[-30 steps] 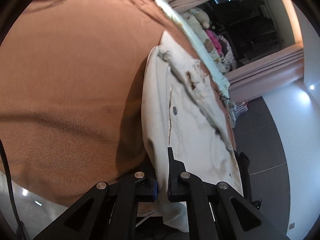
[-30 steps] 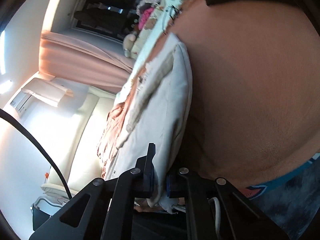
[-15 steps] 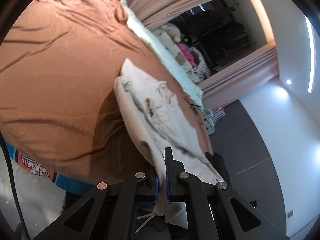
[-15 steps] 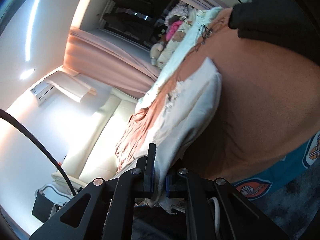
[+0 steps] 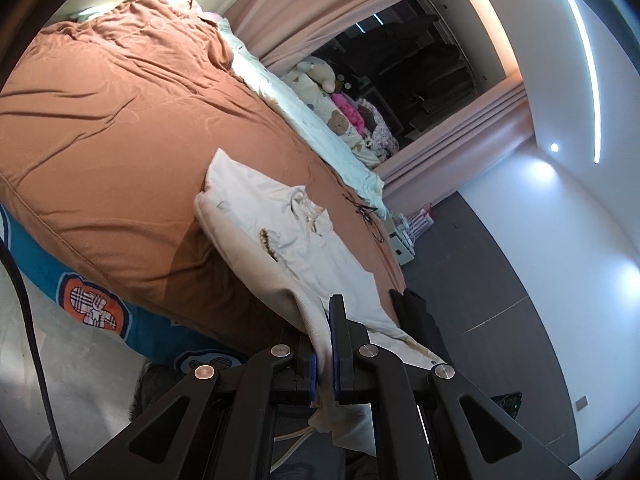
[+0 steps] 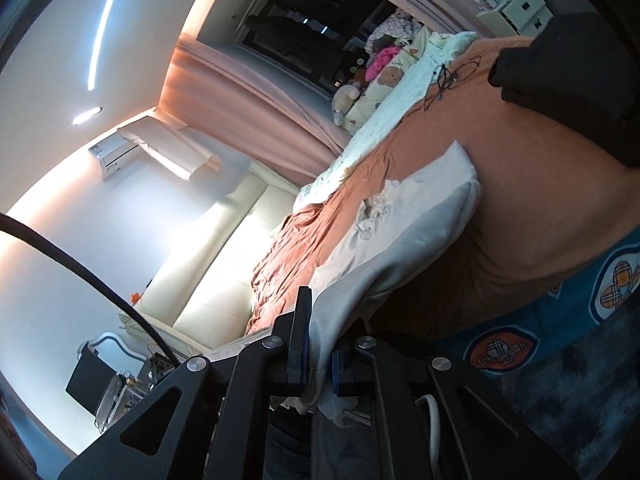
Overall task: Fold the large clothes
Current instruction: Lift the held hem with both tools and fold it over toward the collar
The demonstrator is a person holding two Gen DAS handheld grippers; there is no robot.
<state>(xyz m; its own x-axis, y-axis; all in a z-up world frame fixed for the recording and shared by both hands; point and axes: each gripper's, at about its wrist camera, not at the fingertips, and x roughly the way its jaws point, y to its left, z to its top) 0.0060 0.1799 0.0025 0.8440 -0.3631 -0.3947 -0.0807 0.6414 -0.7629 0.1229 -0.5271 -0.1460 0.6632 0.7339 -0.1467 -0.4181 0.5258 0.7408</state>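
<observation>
The left gripper (image 5: 325, 344) had its fingers clamped on one near edge of the cream garment (image 5: 280, 236), and the right gripper (image 6: 320, 344) pinched the other — cloth bunched between both pairs of pads. Ahead of the fingers the garment stretched out, its far end lying on the bed (image 5: 112, 128) with its brown cover. A black garment (image 6: 568, 80) lay on the bed beyond the right fingers.

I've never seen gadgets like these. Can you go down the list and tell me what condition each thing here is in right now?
Left gripper: shut on the cream garment.
Right gripper: shut on the cream garment.
Cream garment: partly folded, far end on the bed, near edge lifted.
Brown bedspread: spread out, wrinkled.
Black clothing: heaped on the bed.
</observation>
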